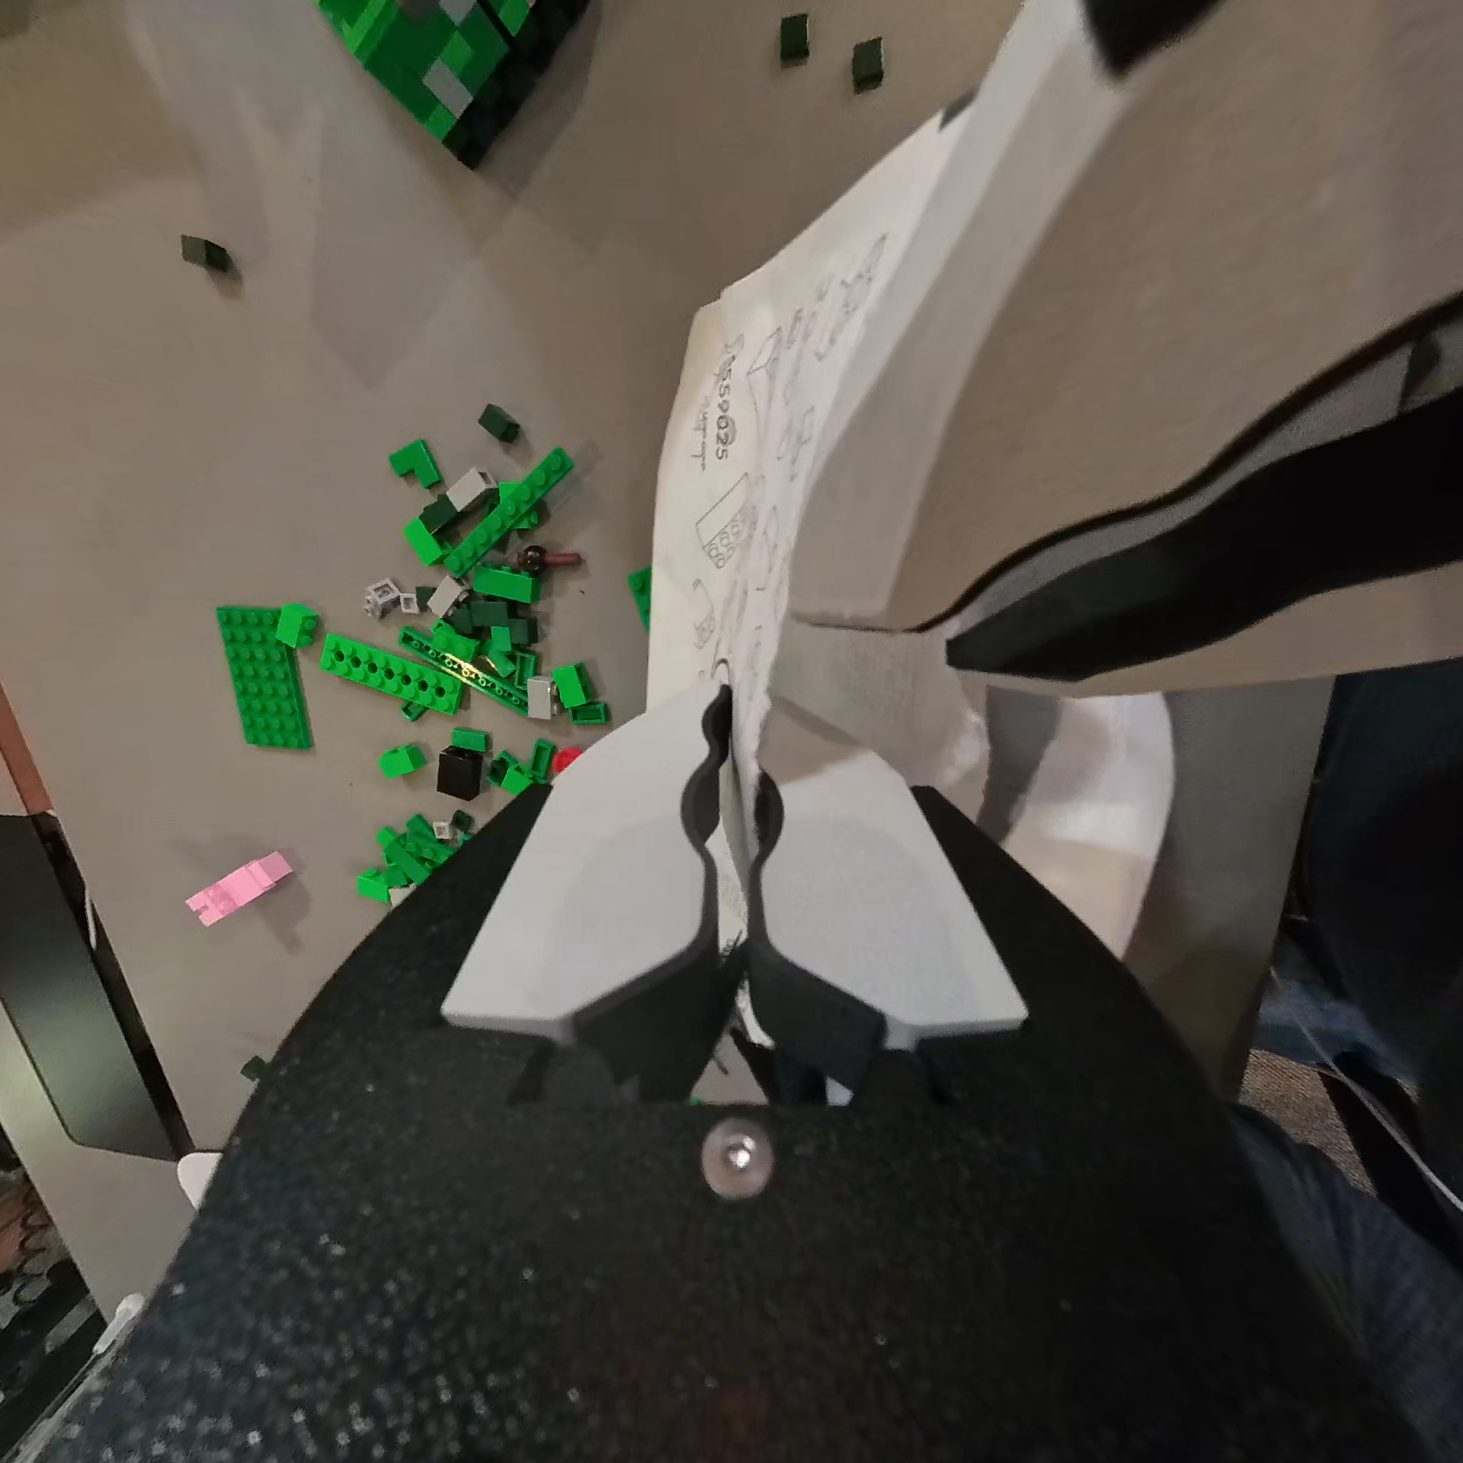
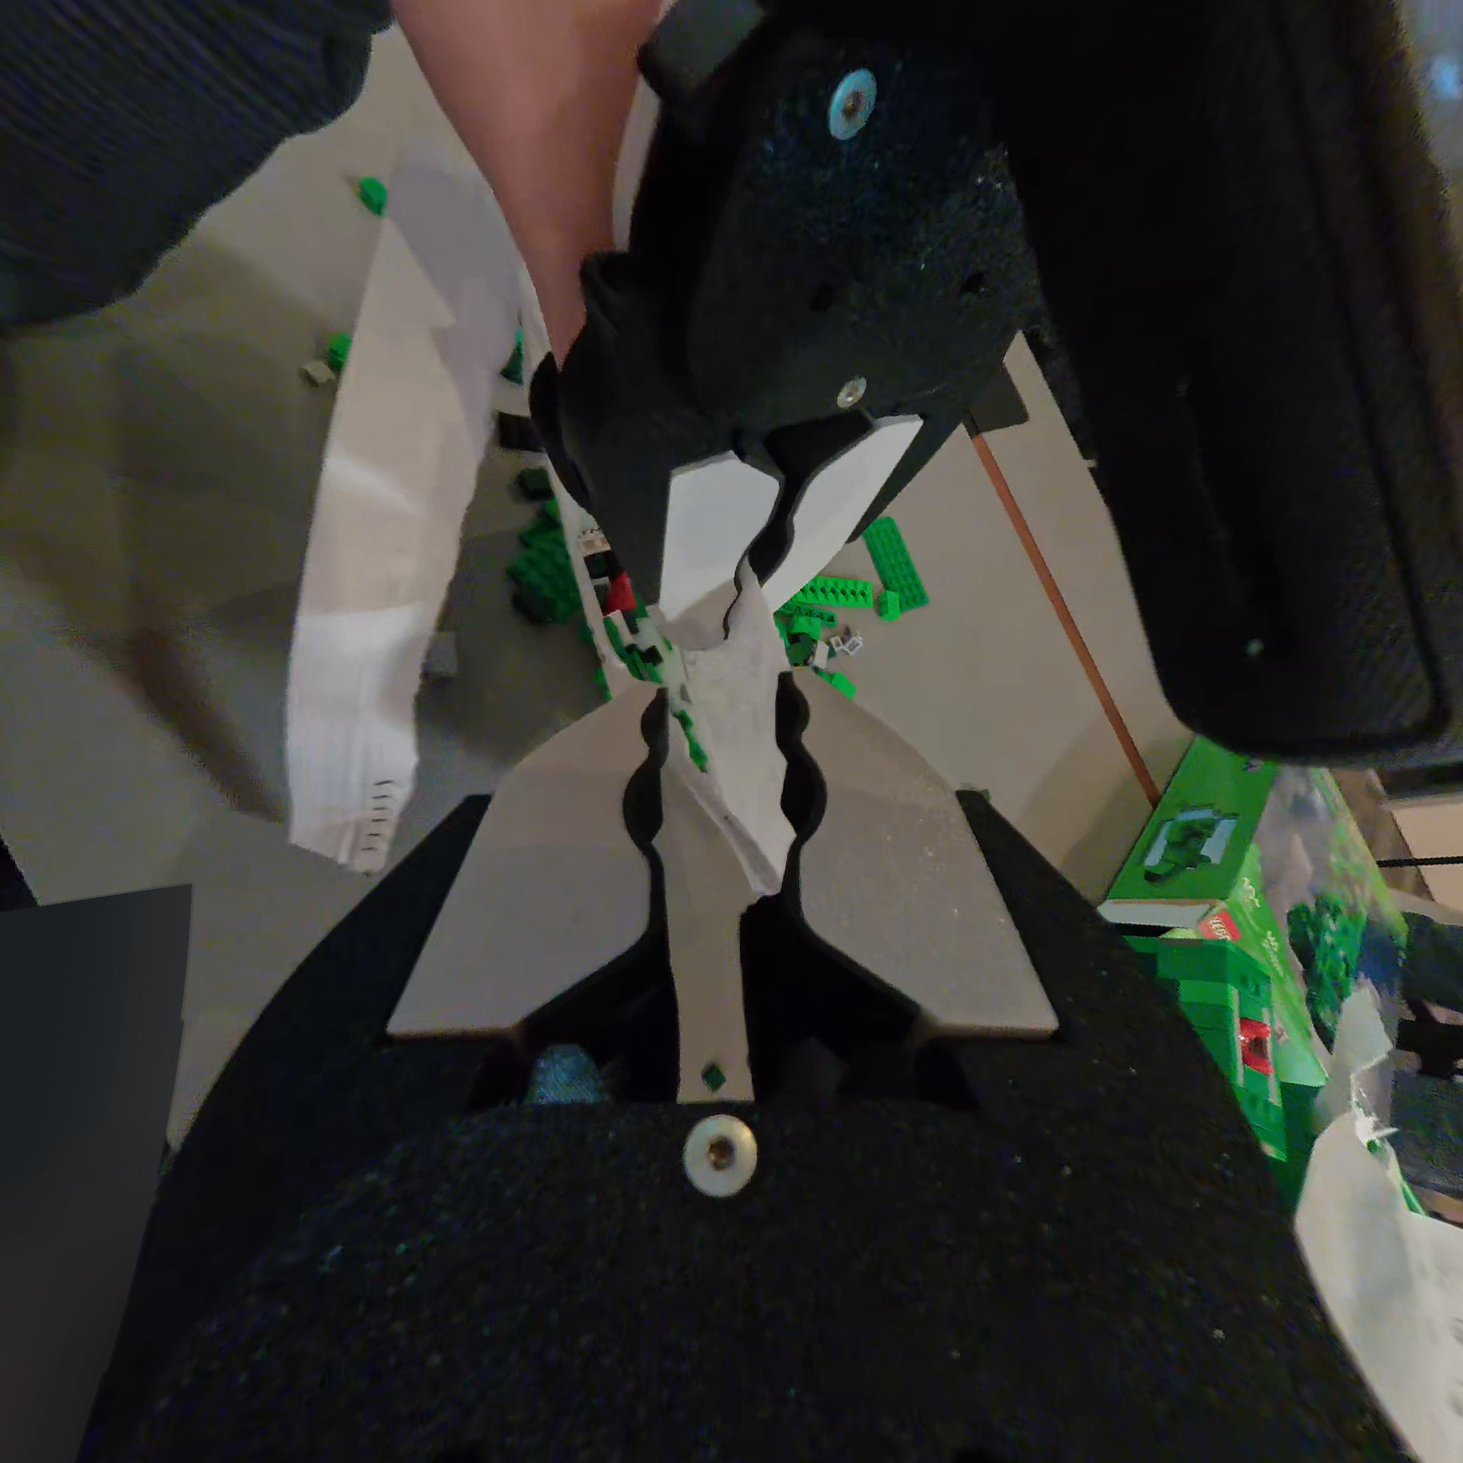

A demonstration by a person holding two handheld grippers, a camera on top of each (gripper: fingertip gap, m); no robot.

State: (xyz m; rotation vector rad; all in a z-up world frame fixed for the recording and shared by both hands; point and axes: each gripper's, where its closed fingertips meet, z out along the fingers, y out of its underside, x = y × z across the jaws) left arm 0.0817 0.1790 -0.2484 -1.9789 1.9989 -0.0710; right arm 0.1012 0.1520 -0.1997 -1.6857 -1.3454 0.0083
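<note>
- Paper bag, white and printed with line drawings of brick parts, hangs in the air between the two grippers, above the grey table; in the right wrist view the same bag shows crumpled between both sets of fingers.
- Left gripper has its jaws almost closed, pinching a thin edge of the bag between the wavy black pads.
- Right gripper has its jaws a little apart, with a crumpled fold of the bag between them; the fold seems to lie against the right-side pad, but I cannot tell how firmly it is clamped.
- By the look of it, the bag is light, thin and limp: it creases and bows wherever it is unsupported, so it likely tears easily under pulls in opposite directions.
- Best hold, in my judgement, is a flat pinch at the edge, several layers together, well inside the pads rather than at the fingertips.
- Loose green bricks lie scattered on the table below, with a green base plate and a pink piece near them.
- Green product box lies to the right, and a partly built green block model rests farther along the table.
</note>
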